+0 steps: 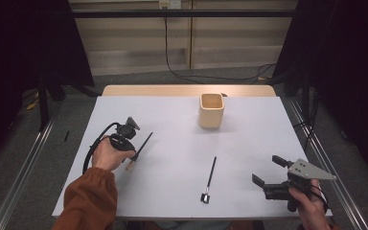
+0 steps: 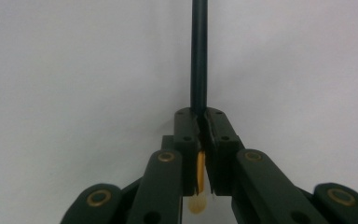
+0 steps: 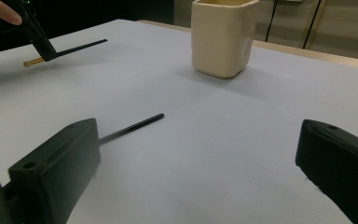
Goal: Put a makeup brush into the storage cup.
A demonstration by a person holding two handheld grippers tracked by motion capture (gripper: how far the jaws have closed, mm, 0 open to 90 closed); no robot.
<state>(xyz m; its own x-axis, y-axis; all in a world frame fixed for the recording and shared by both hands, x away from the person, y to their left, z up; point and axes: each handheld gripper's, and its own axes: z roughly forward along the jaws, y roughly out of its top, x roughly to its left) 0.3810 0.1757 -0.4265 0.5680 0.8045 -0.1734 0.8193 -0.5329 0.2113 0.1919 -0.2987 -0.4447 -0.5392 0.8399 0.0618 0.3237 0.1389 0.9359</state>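
Brush (image 1: pixel 140 148): slim black stem, tan tip, clamped in left tool (image 1: pixel 135 154); right tool (image 1: pixel 267 168) wide open, empty.

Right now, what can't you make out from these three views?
- Inside of the cream cup: high view and right gripper view, hidden by its own walls.
- Small head of the loose black stick: too small in the high view; in the right gripper view the right gripper's finger covers it.
- Gripped part of the black, tan-tipped stick: left gripper view, hidden between the shut left gripper's fingers.

slim black yellow-tipped brush (image 1: pixel 139 152), level, gripper-clamped
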